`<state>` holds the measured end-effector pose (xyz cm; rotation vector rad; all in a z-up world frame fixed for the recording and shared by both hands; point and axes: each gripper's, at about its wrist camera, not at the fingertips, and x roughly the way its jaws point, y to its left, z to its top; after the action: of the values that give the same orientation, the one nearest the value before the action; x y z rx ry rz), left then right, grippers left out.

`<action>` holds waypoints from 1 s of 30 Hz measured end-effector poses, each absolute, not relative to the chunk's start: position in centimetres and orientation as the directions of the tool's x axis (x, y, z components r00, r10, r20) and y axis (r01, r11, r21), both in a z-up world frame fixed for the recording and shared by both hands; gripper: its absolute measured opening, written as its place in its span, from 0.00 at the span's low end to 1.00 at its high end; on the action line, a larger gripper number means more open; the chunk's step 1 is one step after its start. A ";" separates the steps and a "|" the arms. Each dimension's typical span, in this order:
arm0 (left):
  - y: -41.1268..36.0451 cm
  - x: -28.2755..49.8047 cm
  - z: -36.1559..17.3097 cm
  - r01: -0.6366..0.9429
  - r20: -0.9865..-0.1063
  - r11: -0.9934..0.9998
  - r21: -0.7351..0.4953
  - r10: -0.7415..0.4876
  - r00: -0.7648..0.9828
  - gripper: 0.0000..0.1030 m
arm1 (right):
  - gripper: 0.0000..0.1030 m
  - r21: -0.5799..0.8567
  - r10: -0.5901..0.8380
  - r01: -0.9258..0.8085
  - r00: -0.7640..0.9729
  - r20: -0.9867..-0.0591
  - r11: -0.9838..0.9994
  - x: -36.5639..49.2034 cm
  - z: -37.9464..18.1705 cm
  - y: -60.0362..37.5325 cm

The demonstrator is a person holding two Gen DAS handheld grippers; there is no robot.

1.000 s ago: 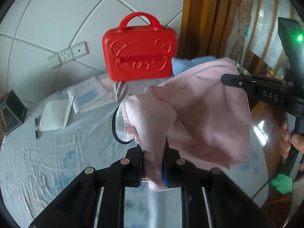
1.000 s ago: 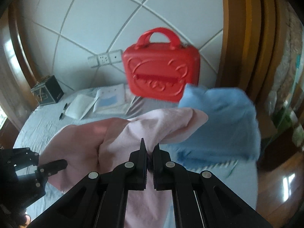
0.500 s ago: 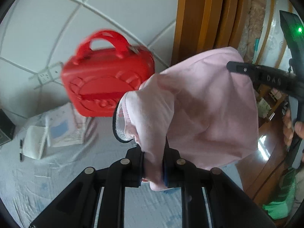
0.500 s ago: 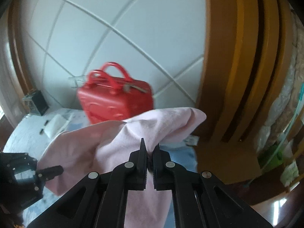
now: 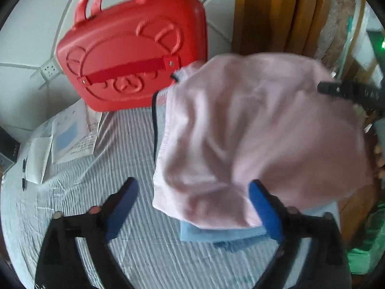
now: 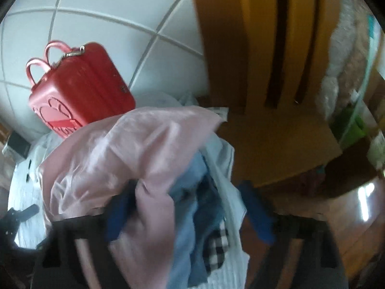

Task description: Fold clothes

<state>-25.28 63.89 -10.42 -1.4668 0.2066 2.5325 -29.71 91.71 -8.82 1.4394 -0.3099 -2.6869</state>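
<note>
Both the left gripper (image 5: 192, 204) and the right gripper (image 6: 190, 207) stand spread wide, gripping nothing. The soft pink cotton garment (image 5: 252, 132) lies bunched on a folded light-blue cloth (image 5: 216, 234), over the ribbed pale bedsheet (image 5: 108, 163), before a glossy red hard-plastic case (image 5: 130, 55). It seems just released onto the pile. Its rumpled surface probably needs smoothing next.

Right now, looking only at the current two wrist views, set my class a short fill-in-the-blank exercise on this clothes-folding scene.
1. Both the left gripper and the right gripper have their jaws ____.
2. The pink garment lies on top of a folded ____ cloth.
3. The case with the bear face is coloured ____.

Missing words: open; blue; red
</note>
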 end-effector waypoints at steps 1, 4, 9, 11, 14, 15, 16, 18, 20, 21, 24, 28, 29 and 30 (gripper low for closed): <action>63.8 -24.8 -9.9 -0.258 -0.864 -0.966 0.000 0.130 -0.487 1.00 | 0.96 0.225 -0.169 -0.028 -0.573 -0.802 -0.974 -28.6 -8.1 91.8; 63.7 -23.3 -8.2 -0.289 -0.847 -0.956 -0.049 0.193 -0.495 1.00 | 0.99 0.223 -0.171 -0.012 -0.604 -0.779 -0.975 -25.6 -6.5 91.5; 64.0 -21.5 -6.7 -0.305 -0.834 -0.950 -0.061 0.216 -0.507 1.00 | 0.99 0.221 -0.208 0.052 -0.598 -0.774 -0.974 -20.1 -5.5 89.1; 64.2 -21.1 -6.5 -0.300 -0.824 -0.953 -0.028 0.192 -0.533 1.00 | 0.99 0.208 -0.205 0.064 -0.591 -0.780 -0.976 -18.6 -6.0 88.1; 64.4 -20.6 -6.1 -0.289 -0.808 -0.957 0.002 0.169 -0.564 1.00 | 0.99 0.187 -0.198 0.080 -0.581 -0.789 -0.979 -16.5 -6.7 86.6; 64.2 -20.5 -5.9 -0.282 -0.804 -0.959 -0.012 0.177 -0.567 1.00 | 0.99 0.186 -0.198 0.079 -0.577 -0.792 -0.979 -16.1 -7.0 86.4; 64.2 -20.4 -5.8 -0.279 -0.800 -0.960 -0.024 0.186 -0.570 1.00 | 0.99 0.186 -0.197 0.078 -0.573 -0.795 -0.979 -15.7 -7.2 86.2; 64.0 -20.2 -5.6 -0.279 -0.795 -0.959 -0.047 0.205 -0.571 1.00 | 0.99 0.192 -0.202 0.077 -0.565 -0.800 -0.978 -15.0 -7.6 85.9; 63.8 -20.3 -5.7 -0.282 -0.796 -0.956 -0.075 0.228 -0.560 1.00 | 0.99 0.194 -0.198 0.069 -0.560 -0.805 -0.979 -14.2 -7.9 85.8; 63.8 -20.3 -5.9 -0.286 -0.800 -0.954 -0.086 0.237 -0.552 1.00 | 0.99 0.193 -0.198 0.069 -0.557 -0.806 -0.979 -14.1 -8.0 85.7; 63.9 -20.4 -6.4 -0.297 -0.810 -0.949 -0.111 0.259 -0.525 1.00 | 0.99 0.191 -0.194 0.064 -0.560 -0.806 -0.979 -13.6 -8.1 85.4; 64.6 -20.3 -6.5 -0.306 -0.811 -0.949 -0.069 0.232 -0.537 1.00 | 0.99 0.201 -0.202 0.063 -0.552 -0.809 -0.978 -13.5 -8.2 85.2; 64.7 -20.2 -6.5 -0.307 -0.811 -0.950 -0.062 0.227 -0.539 1.00 | 0.99 0.205 -0.206 0.064 -0.550 -0.810 -0.977 -13.5 -8.3 85.2; 64.9 -20.2 -6.5 -0.309 -0.811 -0.949 -0.058 0.225 -0.540 1.00 | 0.99 0.203 -0.203 0.061 -0.548 -0.812 -0.977 -13.5 -8.3 85.2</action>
<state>-20.22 64.89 -6.46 -1.3047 0.1317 2.5143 -13.52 85.24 -8.35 1.4079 -0.2263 -2.6287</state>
